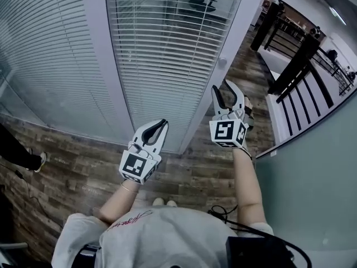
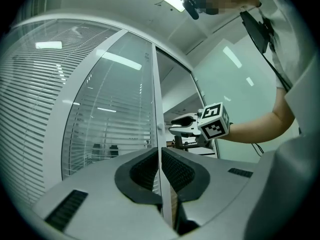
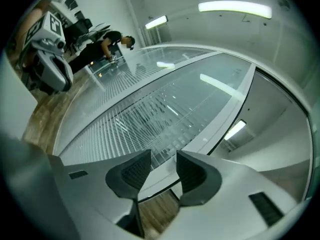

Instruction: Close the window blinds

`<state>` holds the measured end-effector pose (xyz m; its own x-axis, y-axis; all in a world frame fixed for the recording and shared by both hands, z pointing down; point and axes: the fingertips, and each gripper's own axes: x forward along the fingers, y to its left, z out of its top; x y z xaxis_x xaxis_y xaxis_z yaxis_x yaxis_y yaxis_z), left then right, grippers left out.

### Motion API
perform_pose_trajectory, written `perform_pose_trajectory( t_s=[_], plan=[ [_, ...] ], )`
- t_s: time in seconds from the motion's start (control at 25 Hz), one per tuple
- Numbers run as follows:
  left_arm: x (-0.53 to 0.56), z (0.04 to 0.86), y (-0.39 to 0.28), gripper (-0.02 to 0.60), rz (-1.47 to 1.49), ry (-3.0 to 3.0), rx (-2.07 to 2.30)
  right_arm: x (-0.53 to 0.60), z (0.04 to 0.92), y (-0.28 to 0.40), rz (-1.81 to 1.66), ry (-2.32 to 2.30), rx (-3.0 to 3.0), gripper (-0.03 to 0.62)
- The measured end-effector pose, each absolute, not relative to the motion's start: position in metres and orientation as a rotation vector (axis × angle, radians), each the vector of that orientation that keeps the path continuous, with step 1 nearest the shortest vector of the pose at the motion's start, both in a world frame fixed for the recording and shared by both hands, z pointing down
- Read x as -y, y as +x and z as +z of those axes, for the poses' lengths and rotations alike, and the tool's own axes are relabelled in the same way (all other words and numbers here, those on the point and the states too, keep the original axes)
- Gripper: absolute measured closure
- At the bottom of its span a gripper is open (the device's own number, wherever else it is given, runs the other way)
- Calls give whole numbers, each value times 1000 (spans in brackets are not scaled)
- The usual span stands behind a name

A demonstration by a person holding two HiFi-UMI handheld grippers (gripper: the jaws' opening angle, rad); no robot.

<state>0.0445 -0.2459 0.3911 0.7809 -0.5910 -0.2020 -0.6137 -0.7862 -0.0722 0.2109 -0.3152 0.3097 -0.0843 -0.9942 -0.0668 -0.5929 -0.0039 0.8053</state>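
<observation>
Both arms reach out front. The left gripper (image 1: 161,123) sits low, jaws pressed together, maybe nipping something thin. The right gripper (image 1: 221,86) is higher, jaws apart and empty.

No legible words or numbers anywhere. Red cursive print across the grey shirt (image 1: 129,221), lower centre of the head view: too small and blurred to read. On the cubes of the left gripper (image 1: 162,124) and right gripper (image 1: 221,87), only black-and-white square marker patterns, no lettering.
</observation>
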Motion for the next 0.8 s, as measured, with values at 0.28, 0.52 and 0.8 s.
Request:
perform_pose_trajectory(
  t_s=[0.28,0.52,0.8],
  plan=[
    [258,397,44,561,245,-2824,-1043,368,294,237,-1034,1512,1461,445],
    [262,397,40,561,235,-2809,-1084,393,297,242,-1038,1405,1338,427],
    [273,394,32,561,235,-2789,-1121,405,298,246,-1041,1408,1305,427]
  ],
)
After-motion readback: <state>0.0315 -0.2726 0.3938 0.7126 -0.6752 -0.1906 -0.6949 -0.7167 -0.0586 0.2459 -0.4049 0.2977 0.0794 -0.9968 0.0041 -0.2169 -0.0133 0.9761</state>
